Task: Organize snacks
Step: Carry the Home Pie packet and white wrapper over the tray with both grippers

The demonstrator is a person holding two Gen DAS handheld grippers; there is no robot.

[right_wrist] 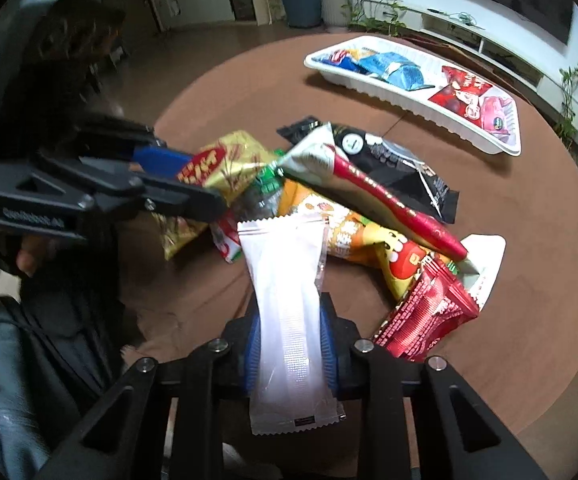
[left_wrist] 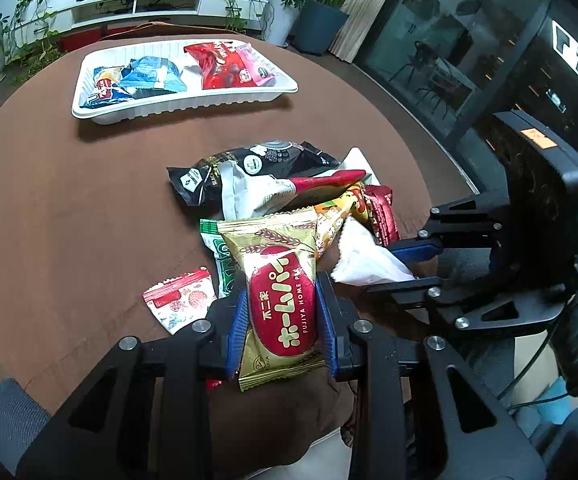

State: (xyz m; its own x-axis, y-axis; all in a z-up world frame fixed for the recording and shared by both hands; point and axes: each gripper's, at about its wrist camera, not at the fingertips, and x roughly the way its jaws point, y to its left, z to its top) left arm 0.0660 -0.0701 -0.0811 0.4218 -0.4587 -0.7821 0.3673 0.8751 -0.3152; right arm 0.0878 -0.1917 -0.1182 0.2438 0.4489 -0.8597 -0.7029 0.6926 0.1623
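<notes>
Surface (left_wrist: pixel 69 200): round, brown cloth, tray far side, snack pile near middle.
Room: plants, white shelf unit along wall, dark glass to one side.
Tray (left_wrist: pixel 193 102): white, well apart from pile, blue and red packs inside.
Pile (left_wrist: pixel 289 184): black bag, red-white pouch, yellow pack, overlapping.
Left claw (left_wrist: pixel 283 320): clenched on gold pack (left_wrist: pixel 277 292), beside pile.
Right claw (right_wrist: pixel 291 344): clenched on white sachet (right_wrist: pixel 289 300), near pile edge.
Open room: bare cloth between pile and tray.
</notes>
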